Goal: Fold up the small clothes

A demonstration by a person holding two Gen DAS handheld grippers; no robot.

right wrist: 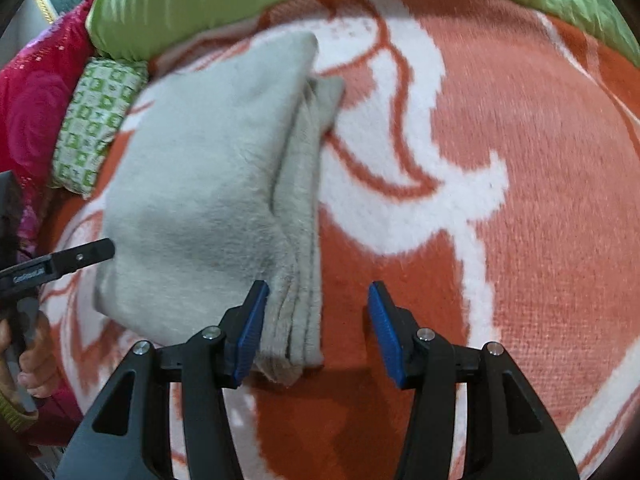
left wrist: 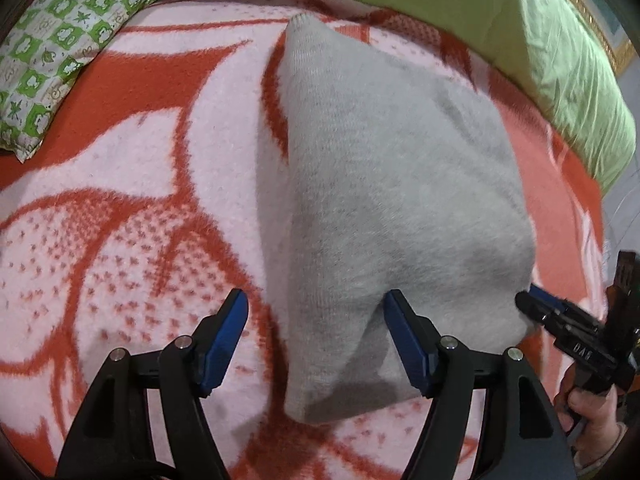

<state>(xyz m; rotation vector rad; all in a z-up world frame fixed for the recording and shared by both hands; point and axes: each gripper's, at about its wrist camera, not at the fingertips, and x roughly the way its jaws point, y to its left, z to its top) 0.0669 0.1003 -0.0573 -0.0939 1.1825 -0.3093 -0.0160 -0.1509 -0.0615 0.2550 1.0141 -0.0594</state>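
A small grey knitted garment (left wrist: 384, 184) lies folded in layers on an orange and white blanket (left wrist: 120, 184). My left gripper (left wrist: 316, 332) is open, its jaws wide, with the garment's near edge between and over the right finger (left wrist: 404, 336). My right gripper (right wrist: 318, 328) is open, its left finger (right wrist: 252, 328) touching the garment's (right wrist: 208, 184) folded right edge; nothing is held. The right gripper also shows at the left wrist view's right edge (left wrist: 560, 320), beside the garment's corner. The left gripper's tip shows in the right wrist view (right wrist: 80, 258), at the garment's left edge.
A green and white patterned pillow (left wrist: 68, 40) lies at the far left of the bed. A light green quilt (left wrist: 520, 48) runs along the back. A magenta blanket (right wrist: 36, 92) lies beyond the pillow.
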